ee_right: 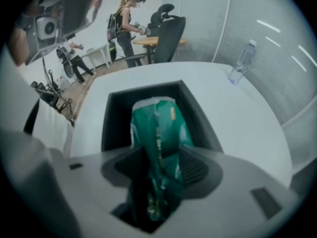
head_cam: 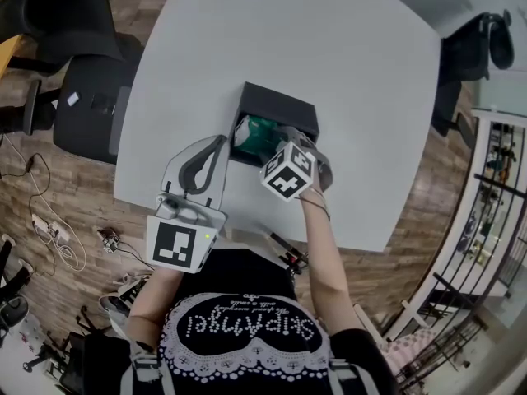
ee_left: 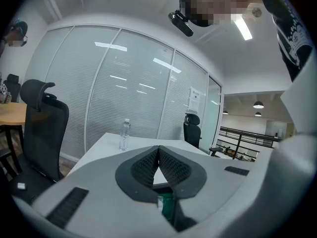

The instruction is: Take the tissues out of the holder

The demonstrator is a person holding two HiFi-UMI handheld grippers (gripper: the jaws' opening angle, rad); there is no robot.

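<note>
Tissue pack: green, soft wrapper. The right gripper is clamped on its near end, and the wrapper is crumpled into a narrow waist between my pads. I judge the grip sits on the end because that is the only part standing proud of the box walls. The pinch gathers loose film rather than the stack inside, so the hold may be less firm than it looks.

Beyond my right fingertips the rest of the pack runs away from me, over the open well of the holder, a black box with its walls on either side of the pack. The far end is inside the outline of those walls. I cannot tell whether it rests on the box floor or is lifted off it. Judgement: extraction is begun, not finished. The pack has to come up and towards me to clear the near wall.

Left gripper: jaws shut together, nothing between them. It is held to the left of my right fingers, just beside the holder's near left corner and apart from it. Likely reason: it is parked ready to steady the box if the box lifts with the pack.

The holder sits on a white table, near my edge. A water bottle stands at the far edge, well beyond both sets of fingertips.
</note>
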